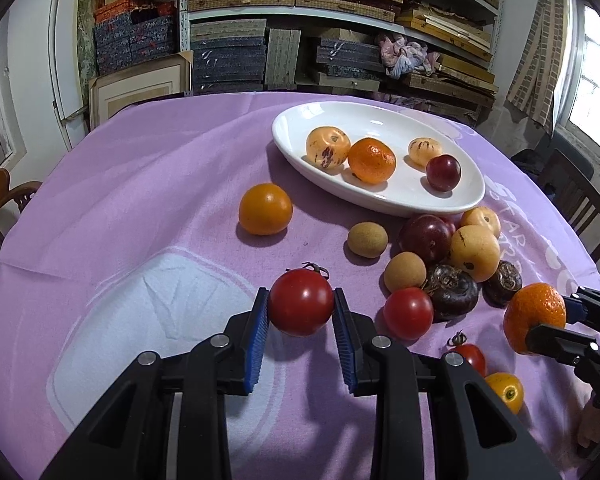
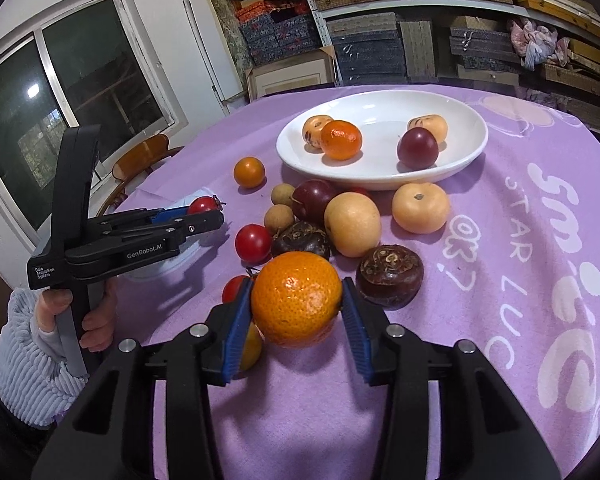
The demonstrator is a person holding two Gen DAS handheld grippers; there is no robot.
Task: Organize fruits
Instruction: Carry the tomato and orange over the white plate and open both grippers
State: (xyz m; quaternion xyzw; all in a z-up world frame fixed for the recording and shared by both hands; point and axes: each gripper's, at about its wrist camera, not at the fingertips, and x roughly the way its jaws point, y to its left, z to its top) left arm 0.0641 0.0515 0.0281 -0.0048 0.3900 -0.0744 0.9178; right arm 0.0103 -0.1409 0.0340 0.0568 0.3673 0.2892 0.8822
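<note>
My left gripper point(image 1: 301, 306) is shut on a red tomato point(image 1: 301, 307) and holds it just above the purple tablecloth; it also shows in the right wrist view point(image 2: 206, 210). My right gripper point(image 2: 298, 306) is shut on a mandarin point(image 2: 296, 298), also seen at the right edge of the left wrist view point(image 1: 534, 318). A white oval dish point(image 1: 384, 114) at the back holds two pale speckled fruits, a mandarin point(image 1: 371, 160) and a dark plum point(image 1: 443, 172). Several loose fruits lie in front of the dish.
Loose on the cloth: an orange tomato point(image 1: 265, 209), two longans, a plum, pale fruits, two dark water chestnuts point(image 1: 452, 290), red tomatoes point(image 1: 408, 313) and a yellow tomato point(image 1: 506, 391). Shelves with boxes stand behind. Wooden chairs stand at both sides.
</note>
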